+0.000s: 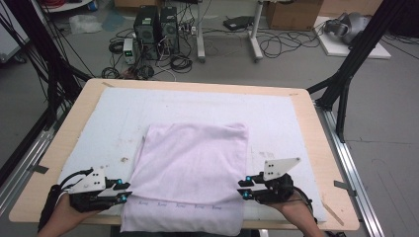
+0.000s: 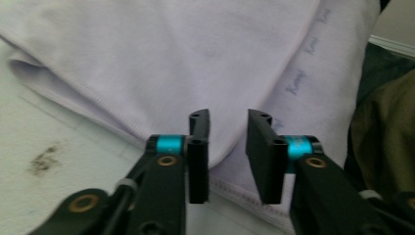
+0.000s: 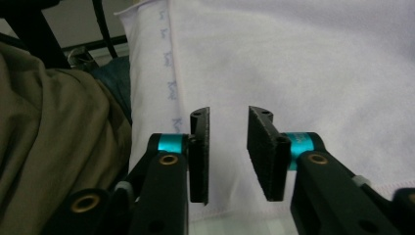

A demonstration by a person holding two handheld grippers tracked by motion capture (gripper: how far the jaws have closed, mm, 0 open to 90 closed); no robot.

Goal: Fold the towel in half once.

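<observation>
One folded pale-lilac towel (image 1: 190,173) lies on the near half of the surface (image 1: 301,106), on top of a white mat (image 1: 276,116); its near edge hangs slightly over the front rim of the surface, and a row of small blue printed marks runs along that edge. Far edge of the towel lies flat and roughly square to the mat. Left claw (image 1: 124,191) sits just beside the towel's near-left edge, jaws pointed toward the cloth; in the left gripper view (image 2: 227,147) the jaws stand apart with a clear gap, the stitched hem lying beneath them, nothing pinched: released. Right claw (image 1: 242,188) mirrors it at the near-right edge; in the right gripper view (image 3: 227,147) its jaws are likewise parted above the cloth, not gripping: released. Dark smudges mark the mat to the left of the towel. Beyond the surface, on the floor: two computer towers (image 1: 155,27), loose cables, cardboard boxes.
</observation>
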